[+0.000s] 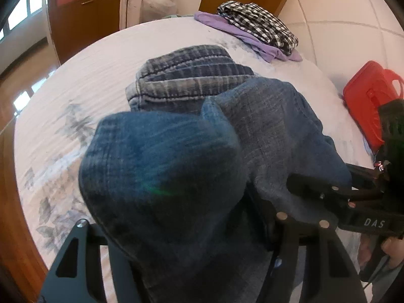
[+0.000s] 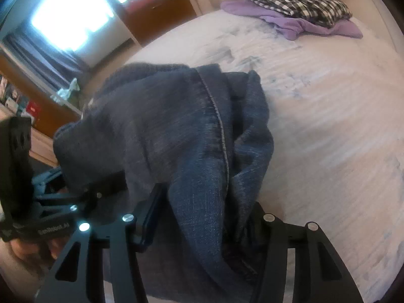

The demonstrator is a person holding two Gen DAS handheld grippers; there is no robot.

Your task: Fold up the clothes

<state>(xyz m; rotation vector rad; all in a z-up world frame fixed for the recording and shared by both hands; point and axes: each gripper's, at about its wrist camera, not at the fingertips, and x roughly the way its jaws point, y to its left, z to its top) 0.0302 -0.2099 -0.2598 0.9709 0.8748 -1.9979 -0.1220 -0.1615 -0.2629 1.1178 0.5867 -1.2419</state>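
I have the jeans [image 1: 176, 171] draped over both grippers, lifted off the bed [image 1: 83, 80]. My left gripper [image 1: 181, 229] is pinching a fold of the denim — the cloth bulges up over its fingers and hides the tips, so I read the clamp from the fabric bunched between the two arms. Just to its right, the right gripper [image 1: 325, 197] reaches in from the side and bites the neighbouring fold.

From the right wrist view, the right gripper [image 2: 202, 217] is pressed onto a hanging swathe of the jeans [image 2: 176, 136], the seam running down between its fingers; the left gripper [image 2: 83, 197] sits close on its left, also gripping denim.

Ahead of my left gripper, the rest of the jeans lies folded on the bed sheet, waistband end farthest away. Far ahead and to the right, a checked garment [image 1: 257, 22] rests on top of a purple one [image 1: 255, 40], both near the bed's far corner. A red plastic case [image 1: 366, 98] lies shut at the right edge of the bed — I cannot tell what is inside.
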